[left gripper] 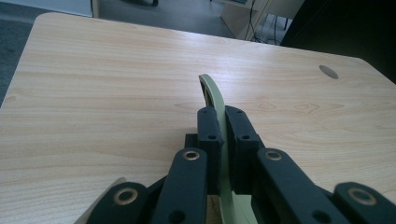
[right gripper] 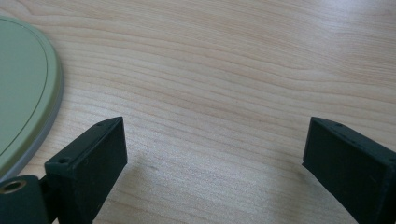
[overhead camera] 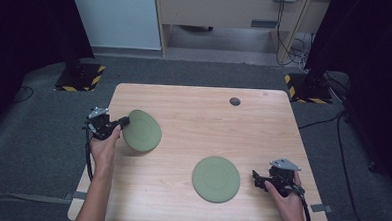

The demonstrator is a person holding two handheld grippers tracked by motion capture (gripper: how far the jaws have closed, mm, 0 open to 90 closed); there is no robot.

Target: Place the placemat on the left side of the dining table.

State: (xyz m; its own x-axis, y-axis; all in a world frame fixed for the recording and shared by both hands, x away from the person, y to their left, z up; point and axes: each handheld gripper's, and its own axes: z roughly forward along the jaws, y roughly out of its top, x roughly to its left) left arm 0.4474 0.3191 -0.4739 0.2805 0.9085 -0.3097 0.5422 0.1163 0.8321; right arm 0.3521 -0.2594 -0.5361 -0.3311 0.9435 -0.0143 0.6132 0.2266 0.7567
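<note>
Gripping the rim of one green plate [overhead camera: 142,130], my left gripper [overhead camera: 119,122] has its jaws clamped flat on the thin edge, and the plate is tilted up off the table [overhead camera: 204,116], over its left part. From the left gripper view the plate [left gripper: 212,91] stands edge-on between the two black pads, a slim curved disc with a smooth matte face. My right gripper [overhead camera: 257,176] sits low near the table's right front corner, jaws spread wide with bare wood between them, touching nothing. A second green plate [overhead camera: 215,179] lies flat just left of it, round with a fine ring near the rim. The table is pale grained wood with rounded corners; a small dark disc [overhead camera: 235,101] sits near its far edge.
</note>
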